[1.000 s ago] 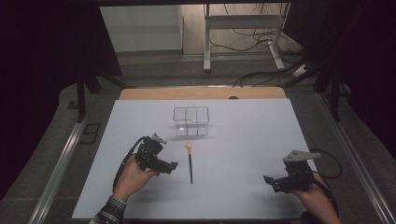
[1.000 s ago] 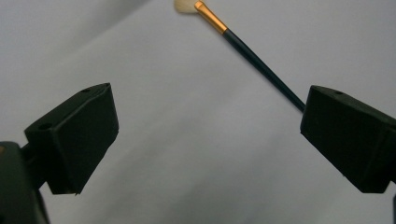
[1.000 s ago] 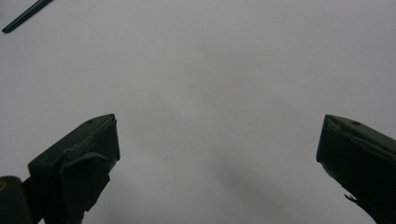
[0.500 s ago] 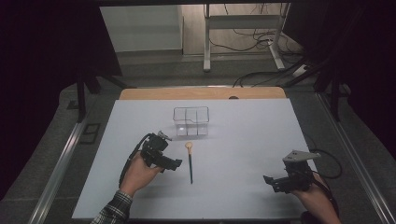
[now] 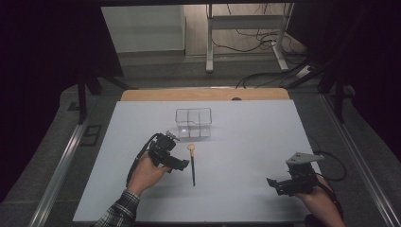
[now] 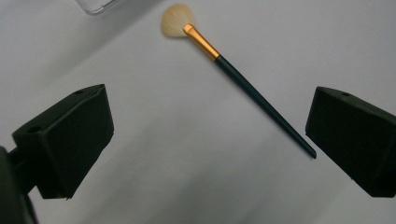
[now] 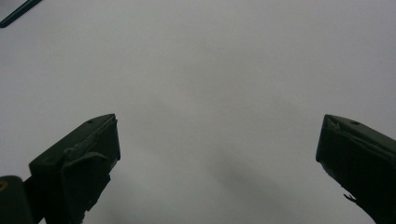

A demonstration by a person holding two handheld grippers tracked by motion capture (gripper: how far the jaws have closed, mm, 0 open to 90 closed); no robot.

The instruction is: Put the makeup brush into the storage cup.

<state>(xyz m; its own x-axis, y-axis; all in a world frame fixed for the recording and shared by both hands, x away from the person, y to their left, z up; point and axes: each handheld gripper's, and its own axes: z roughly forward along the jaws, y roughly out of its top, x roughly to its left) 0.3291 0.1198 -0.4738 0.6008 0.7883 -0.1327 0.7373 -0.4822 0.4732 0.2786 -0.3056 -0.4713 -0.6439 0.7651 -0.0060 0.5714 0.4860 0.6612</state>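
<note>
Left claw [image 5: 182,164] released, jaws spread, just left of the brush [image 5: 192,165] lying flat on the desk [image 5: 246,142] near the clear organizer [image 5: 193,122]; likely lining up a grasp. Right claw [image 5: 273,183] released, idle, near right.

Lab-like recording room: white table [image 5: 246,142], metal rails [image 5: 61,165], floor cables [image 5: 255,38], dark surround.

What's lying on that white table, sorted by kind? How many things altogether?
Brushes: 1, the brush with pale bristles and a dark handle.
Clear boxes: 1, the box with compartments.
Hand-held tools: 2, the left tool and the right tool, both open.
Total: 4
</note>
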